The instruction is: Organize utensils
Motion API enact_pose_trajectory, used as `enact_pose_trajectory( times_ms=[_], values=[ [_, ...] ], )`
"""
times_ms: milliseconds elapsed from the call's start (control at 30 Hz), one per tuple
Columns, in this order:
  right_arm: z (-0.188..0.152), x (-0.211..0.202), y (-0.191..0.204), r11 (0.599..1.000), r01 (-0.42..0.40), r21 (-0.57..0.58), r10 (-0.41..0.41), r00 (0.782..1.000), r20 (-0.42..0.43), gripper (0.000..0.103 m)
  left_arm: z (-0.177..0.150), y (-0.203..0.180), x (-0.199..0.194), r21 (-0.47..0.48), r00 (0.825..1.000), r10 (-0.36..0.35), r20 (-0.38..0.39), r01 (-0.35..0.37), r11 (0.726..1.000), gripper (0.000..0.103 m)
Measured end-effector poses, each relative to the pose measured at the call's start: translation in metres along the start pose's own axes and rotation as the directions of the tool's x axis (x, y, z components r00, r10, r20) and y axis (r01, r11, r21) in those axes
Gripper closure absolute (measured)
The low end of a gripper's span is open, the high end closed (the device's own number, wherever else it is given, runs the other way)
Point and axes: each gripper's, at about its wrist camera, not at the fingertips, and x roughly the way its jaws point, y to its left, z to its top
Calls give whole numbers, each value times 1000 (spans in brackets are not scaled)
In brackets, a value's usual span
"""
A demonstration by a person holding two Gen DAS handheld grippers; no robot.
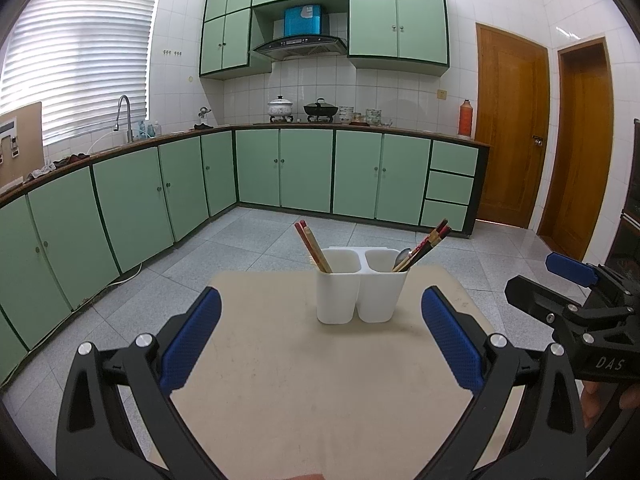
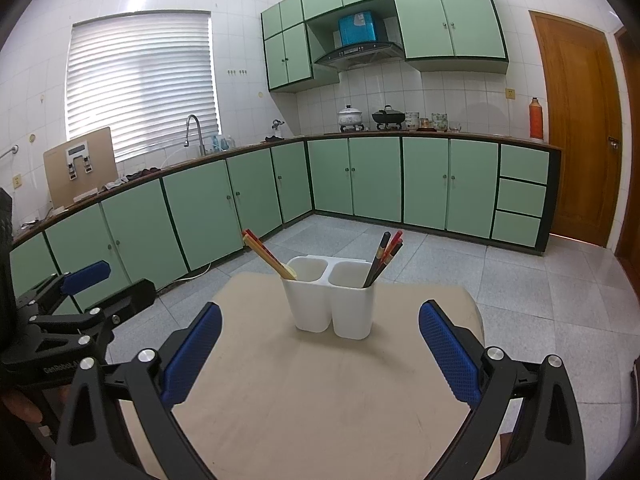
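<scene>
- The left gripper [image 1: 320,336] has its jaws spread wide, with nothing between the blue pads [image 1: 192,340].
- The right gripper [image 2: 320,344] is also spread wide and holds nothing.
- The two grippers are side by side at a similar height, both pointing forward.
- In each wrist view the other gripper shows at the edge, and some fingers [image 1: 600,400] of the holding hand are visible under it.

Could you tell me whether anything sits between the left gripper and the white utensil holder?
Nothing visible does: only bare beige tabletop lies between the open left gripper and the white two-compartment plastic utensil holder.
</scene>
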Motion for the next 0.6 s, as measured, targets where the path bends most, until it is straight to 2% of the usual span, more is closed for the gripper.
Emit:
enact_pose_trajectory(
  times_ms=[600],
  values=[
    [-4,6,-2,1000,2,7,-2,1000,-14,6,-10,7,11,-13,1000,-3,-16,3,1000,6]
  ],
)
